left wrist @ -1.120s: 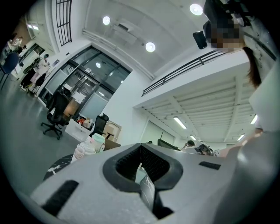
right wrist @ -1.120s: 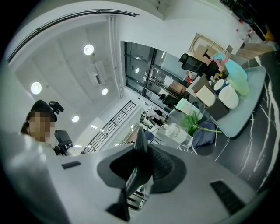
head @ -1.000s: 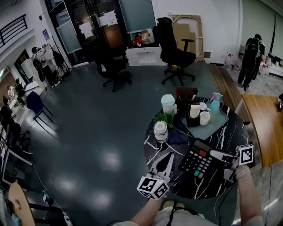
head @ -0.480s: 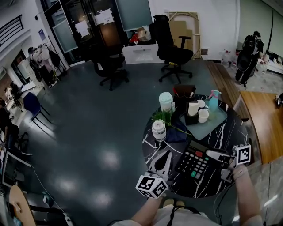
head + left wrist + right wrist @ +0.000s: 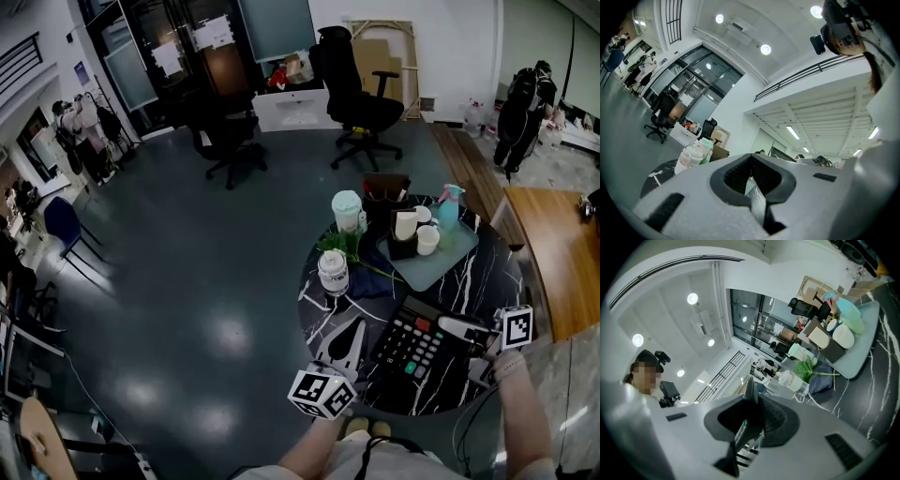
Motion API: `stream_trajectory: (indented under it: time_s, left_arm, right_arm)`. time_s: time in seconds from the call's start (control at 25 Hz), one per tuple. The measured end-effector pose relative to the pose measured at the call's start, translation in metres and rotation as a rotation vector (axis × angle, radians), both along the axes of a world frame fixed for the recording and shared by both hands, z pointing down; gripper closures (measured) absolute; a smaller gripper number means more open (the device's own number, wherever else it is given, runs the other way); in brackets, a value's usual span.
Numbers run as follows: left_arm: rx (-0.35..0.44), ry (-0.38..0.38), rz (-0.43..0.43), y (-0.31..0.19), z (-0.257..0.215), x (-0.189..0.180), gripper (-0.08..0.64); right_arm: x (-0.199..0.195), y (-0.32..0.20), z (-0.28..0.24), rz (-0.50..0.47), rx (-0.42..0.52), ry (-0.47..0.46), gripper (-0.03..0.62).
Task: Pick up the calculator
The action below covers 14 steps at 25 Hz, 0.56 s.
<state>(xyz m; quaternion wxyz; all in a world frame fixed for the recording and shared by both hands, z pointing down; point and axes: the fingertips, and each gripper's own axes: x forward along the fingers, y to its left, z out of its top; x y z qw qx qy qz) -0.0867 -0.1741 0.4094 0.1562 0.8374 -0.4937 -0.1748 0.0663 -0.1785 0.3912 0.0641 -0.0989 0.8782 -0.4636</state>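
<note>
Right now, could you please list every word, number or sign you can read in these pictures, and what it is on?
None can be read.
Calculator keys: too small.
White jar label: blurred.
Papers on the glass doors: blurred.

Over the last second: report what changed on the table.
Nothing visibly moved. The right gripper still clamps the calculator by its edge, the left gripper still hovers shut beside it, and everything else on the table stands as before.
</note>
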Motion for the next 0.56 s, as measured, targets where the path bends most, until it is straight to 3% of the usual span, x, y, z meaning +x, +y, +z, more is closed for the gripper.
stream_trajectory:
  time_s: [0.28, 0.56]
  left_arm:
    - [-0.014, 0.009, 0.007, -0.001, 0.008, 0.003, 0.552]
    - [-0.034, 0.003, 0.025, -0.003, 0.016, 0.007, 0.552]
  right_arm:
    - [0.002, 0.004, 0.004, 0.009, -0.012, -0.022, 0.526]
    - [-0.006, 0.009, 0.003, 0.023, -0.034, 0.014, 0.526]
